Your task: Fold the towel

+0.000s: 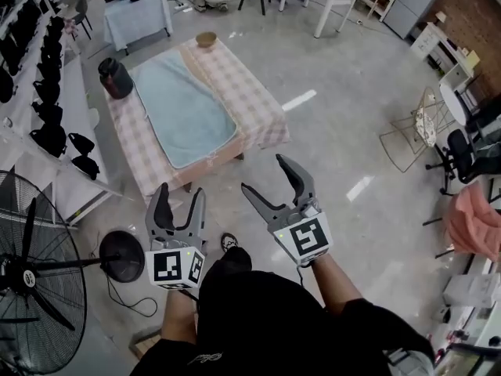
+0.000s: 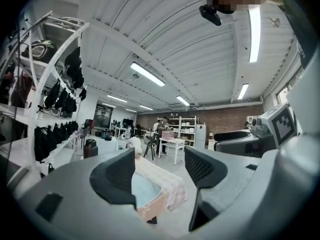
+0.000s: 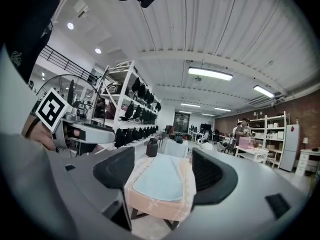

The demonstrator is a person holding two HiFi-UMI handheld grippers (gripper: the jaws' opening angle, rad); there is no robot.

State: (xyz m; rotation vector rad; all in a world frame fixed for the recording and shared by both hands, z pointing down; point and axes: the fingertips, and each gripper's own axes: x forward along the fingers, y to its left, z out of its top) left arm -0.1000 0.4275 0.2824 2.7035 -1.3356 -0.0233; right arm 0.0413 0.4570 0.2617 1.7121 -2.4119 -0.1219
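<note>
Nothing is folded yet: the light blue towel (image 1: 186,108) lies spread flat on the checked table (image 1: 262,120) far ahead, while the left gripper (image 1: 181,197) and right gripper (image 1: 266,176) hang near, jaws apart and empty.

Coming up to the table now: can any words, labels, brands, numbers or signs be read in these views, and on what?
No text can be read.
Shirt: a script print, too small and blurred to read.
Tablecloth: a faint mark on its hanging edge, too blurred to read.
Left hand-held gripper and right hand-held gripper: their cubes bear only black-and-white square patterns, no letters or numbers.
</note>
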